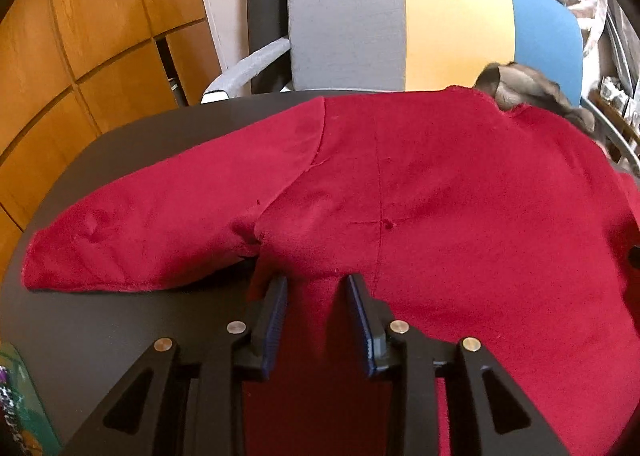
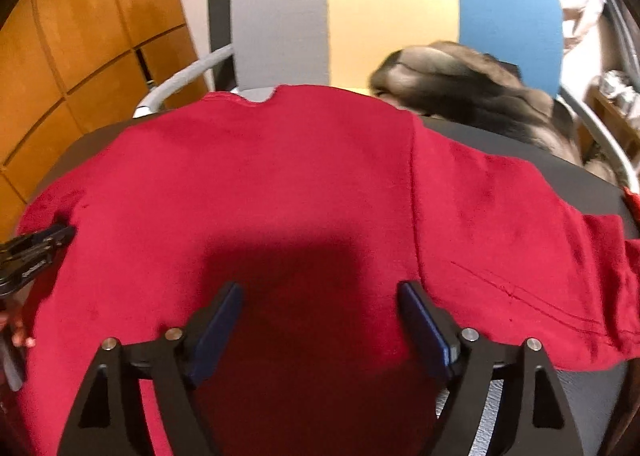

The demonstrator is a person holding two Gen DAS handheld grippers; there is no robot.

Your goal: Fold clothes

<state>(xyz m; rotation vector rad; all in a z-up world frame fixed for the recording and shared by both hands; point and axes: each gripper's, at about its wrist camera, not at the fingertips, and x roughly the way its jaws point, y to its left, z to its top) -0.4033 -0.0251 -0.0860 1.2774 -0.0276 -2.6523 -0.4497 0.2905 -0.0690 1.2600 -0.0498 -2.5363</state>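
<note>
A red long-sleeved shirt lies spread flat on a dark round table, collar at the far edge, sleeves out to both sides. My left gripper is at the shirt's left side below the armpit; its jaws are partly open with red cloth between them, not pinched. In the right wrist view the shirt fills the table. My right gripper is wide open just above the shirt's lower body. The left gripper's tip shows at the left edge there.
A chair with a grey, yellow and blue back stands behind the table. A brown furry garment lies on the chair and the table's far right edge. Wooden cabinets are at the left. A green item sits at the table's near left.
</note>
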